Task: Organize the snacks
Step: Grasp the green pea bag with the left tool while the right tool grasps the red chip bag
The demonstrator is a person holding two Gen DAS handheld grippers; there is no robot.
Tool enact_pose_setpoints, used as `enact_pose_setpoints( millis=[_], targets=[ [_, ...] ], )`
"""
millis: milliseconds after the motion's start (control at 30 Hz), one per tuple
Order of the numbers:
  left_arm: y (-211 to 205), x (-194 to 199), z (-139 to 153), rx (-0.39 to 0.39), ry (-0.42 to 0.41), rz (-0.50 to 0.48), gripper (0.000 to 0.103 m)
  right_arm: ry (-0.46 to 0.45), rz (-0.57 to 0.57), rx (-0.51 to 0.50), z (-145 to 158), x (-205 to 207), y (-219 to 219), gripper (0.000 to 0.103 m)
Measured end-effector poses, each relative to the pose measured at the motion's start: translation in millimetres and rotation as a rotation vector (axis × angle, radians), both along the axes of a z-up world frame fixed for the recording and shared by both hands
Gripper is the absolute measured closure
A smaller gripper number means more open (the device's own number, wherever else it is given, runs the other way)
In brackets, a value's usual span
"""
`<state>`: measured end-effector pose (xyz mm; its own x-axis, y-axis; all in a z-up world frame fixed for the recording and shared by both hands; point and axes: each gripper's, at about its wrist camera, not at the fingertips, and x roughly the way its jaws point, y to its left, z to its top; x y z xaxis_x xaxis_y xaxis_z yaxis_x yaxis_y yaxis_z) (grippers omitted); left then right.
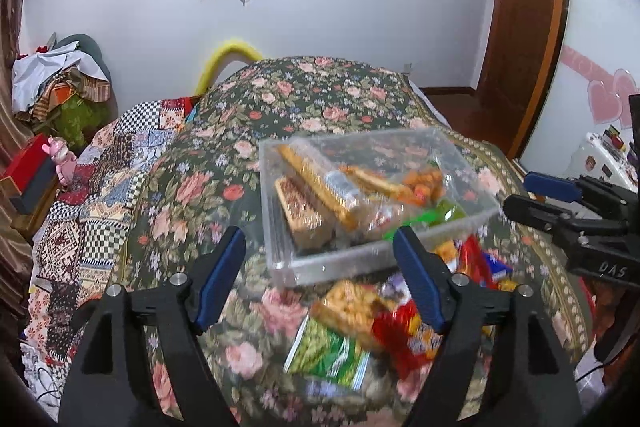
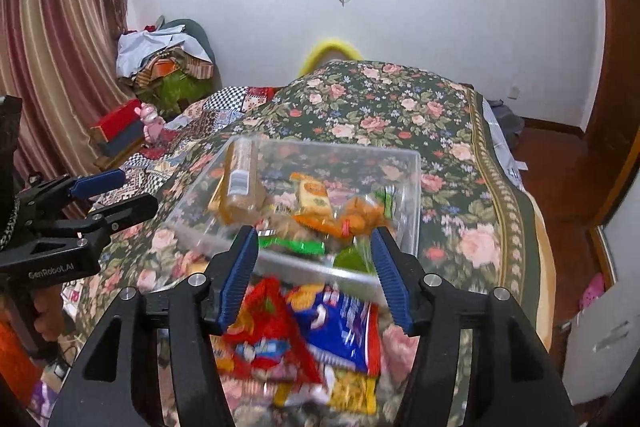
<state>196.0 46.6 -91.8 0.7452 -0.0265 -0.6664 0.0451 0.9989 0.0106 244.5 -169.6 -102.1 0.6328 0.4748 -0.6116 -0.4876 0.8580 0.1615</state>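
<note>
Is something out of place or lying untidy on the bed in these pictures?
Yes. Several snack packets lie in a loose heap on the floral bedspread, outside the clear plastic box that already holds other snacks. Nothing looks spilled or damaged.

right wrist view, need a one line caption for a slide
Open right gripper hovers above loose snack packets on a floral bedspread, facing a clear box partly filled with snacks.
</note>
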Motion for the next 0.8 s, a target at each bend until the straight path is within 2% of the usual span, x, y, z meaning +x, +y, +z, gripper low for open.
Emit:
enact_pose_setpoints(
  millis=[200,333,400,533,633,800],
  targets=[
    [7.4,-19.6,-21.9,0.007,0.059,0.001,0.023,0.024,-0.001,-0.001,-13.6,-17.1,-6.3,0.035],
    [14.0,-30.0,-42.1,-0.006,0.111,0.009,0.023,0.055,0.014,0.002,-25.4,-28.6,-2.6,0.03],
    [16.8,-33.3,-52.4,-0.012,0.138,0.013,0.023,0.062,0.023,-0.008,-30.6,-33.6,2.8,0.022],
    [23.0,-38.7,-71.5,-0.025,0.183,0.027,0.023,0.06,0.041,-0.039,-40.6,-40.1,18.2,0.014],
    [28.3,-39.9,-84.4,-0.035,0.215,0.036,0.023,0.039,0.042,-0.081,-45.9,-45.9,32.7,0.002],
    [31.3,-39.3,-98.7,-0.037,0.245,0.045,0.023,0.051,0.059,-0.11,-55.2,-45.8,52.1,0.0]
  ],
)
